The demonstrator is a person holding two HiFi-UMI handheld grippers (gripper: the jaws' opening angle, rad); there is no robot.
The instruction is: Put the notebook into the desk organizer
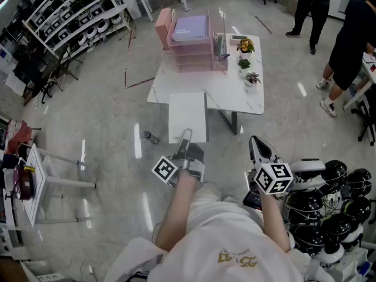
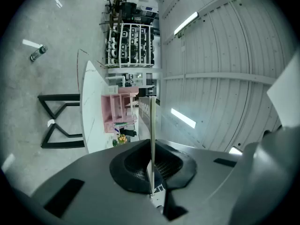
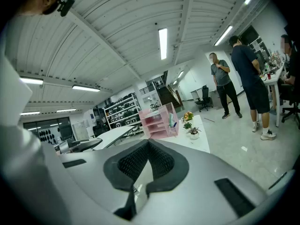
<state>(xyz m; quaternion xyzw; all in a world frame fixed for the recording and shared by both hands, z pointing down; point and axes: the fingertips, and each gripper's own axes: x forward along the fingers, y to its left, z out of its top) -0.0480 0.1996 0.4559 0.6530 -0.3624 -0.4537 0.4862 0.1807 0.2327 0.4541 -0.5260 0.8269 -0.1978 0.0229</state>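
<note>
A white notebook (image 1: 188, 117) hangs flat above the floor just in front of the white table (image 1: 235, 96), with my left gripper (image 1: 186, 136) shut on its near edge. In the left gripper view the notebook (image 2: 151, 121) shows edge-on, clamped between the pads of the left gripper (image 2: 151, 143). The pink desk organizer (image 1: 191, 46) stands at the table's far side and also shows as the pink organizer (image 2: 115, 114) beyond the notebook and the organizer (image 3: 159, 123) ahead of the right jaws. My right gripper (image 1: 254, 141) is held low at the right. In its own view, the right gripper (image 3: 148, 142) is shut on nothing.
Small potted plants (image 1: 247, 63) line the table's right edge beside a clear holder (image 1: 222, 40). A bottle (image 1: 151, 137) lies on the floor left of the notebook. Two people (image 1: 352, 46) stand at the far right; stacked helmets (image 1: 329, 204) sit at my right; shelving (image 1: 70, 16) at the far left.
</note>
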